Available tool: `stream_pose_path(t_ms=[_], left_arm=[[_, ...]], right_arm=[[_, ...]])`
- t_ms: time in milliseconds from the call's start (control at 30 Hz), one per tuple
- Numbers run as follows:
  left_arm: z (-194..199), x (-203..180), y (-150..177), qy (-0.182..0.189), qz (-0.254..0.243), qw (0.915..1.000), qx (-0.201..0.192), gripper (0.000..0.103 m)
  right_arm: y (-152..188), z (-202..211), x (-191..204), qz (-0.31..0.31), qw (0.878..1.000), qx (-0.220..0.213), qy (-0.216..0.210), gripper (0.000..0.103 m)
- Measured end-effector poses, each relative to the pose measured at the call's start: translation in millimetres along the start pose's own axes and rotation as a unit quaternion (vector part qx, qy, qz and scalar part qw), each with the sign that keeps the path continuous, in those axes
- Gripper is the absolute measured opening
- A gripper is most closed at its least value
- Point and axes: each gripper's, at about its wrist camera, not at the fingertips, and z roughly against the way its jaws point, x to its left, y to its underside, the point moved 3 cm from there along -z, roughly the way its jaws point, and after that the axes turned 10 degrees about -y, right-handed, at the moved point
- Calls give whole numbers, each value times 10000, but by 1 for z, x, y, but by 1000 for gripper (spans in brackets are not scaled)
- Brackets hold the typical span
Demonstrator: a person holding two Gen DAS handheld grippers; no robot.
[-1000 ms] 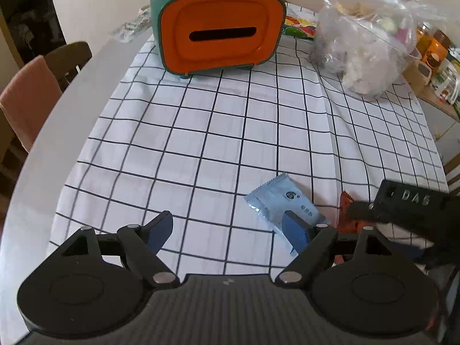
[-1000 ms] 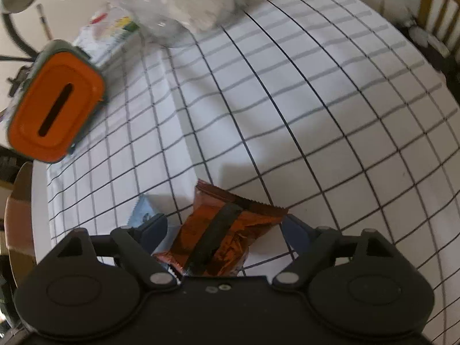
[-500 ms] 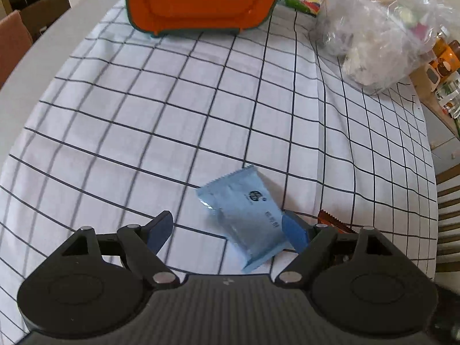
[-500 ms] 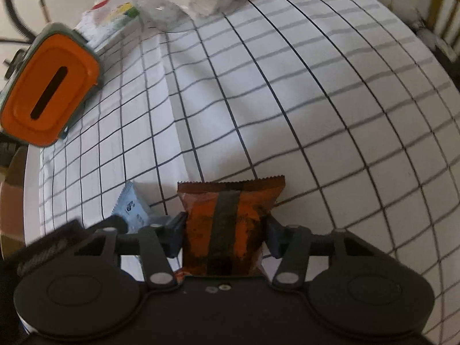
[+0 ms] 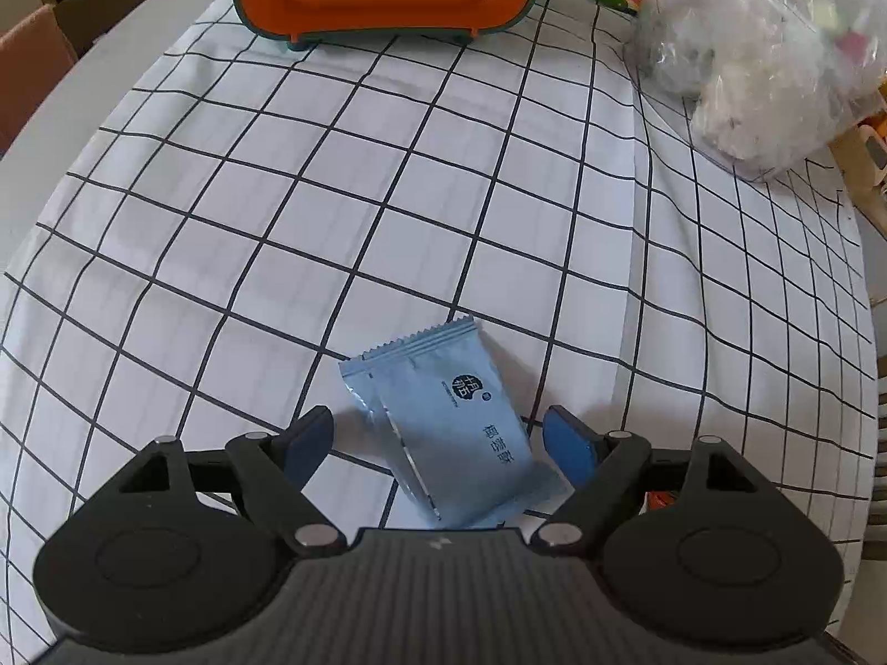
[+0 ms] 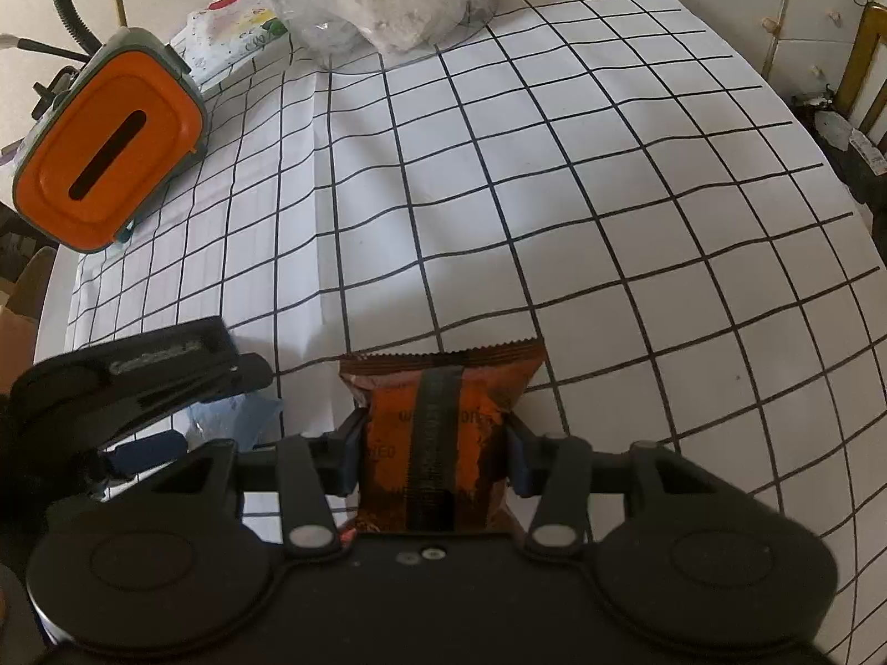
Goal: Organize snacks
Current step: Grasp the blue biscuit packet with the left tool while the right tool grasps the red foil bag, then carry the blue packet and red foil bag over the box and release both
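Observation:
A light blue snack packet (image 5: 454,421) lies flat on the checked tablecloth (image 5: 332,194). My left gripper (image 5: 438,435) points down over it. The packet sits between its jaws, which are closing, and the blue pads (image 5: 562,438) stand clear of it. My right gripper (image 6: 435,454) has its jaws closing, with both pads pressed on the sides of an orange snack packet (image 6: 438,432) that has a dark centre stripe. The right wrist view shows the left gripper's body and the blue packet (image 6: 233,415) just left of the orange one.
An orange container with a slot and green rim (image 6: 111,149) stands at the far left of the cloth. A clear plastic bag of snacks (image 5: 765,55) sits at the far right, with a colourful pack (image 6: 233,27) beside it. Chairs stand beyond the table edge.
My left gripper came down and over the blue packet, which now lies between its jaws. The right jaws closed from wide apart onto the orange packet, which turned straight between them.

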Motion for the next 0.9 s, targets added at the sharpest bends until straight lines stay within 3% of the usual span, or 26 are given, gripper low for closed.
stream_pose_path(t_ms=[100, 167, 267, 600, 900], left_arm=[[3, -1, 4, -181, -62, 9997, -122, 69], [5, -1, 5, -316, -139, 9992, -211, 54], [6, 1, 7, -302, -160, 9991, -259, 47], [17, 15, 20, -182, -258, 9993, -199, 47], [64, 26, 40, -58, -389, 9986, -356, 47]], right_arm=[[2, 3, 1, 100, 9999, -14, 29, 47], [3, 4, 1, 176, 9998, -19, 62, 47], [5, 6, 1, 254, 9996, -27, 100, 47], [15, 25, 3, 479, 9988, -54, 48, 45], [31, 68, 9, 781, 9968, -162, -103, 44]])
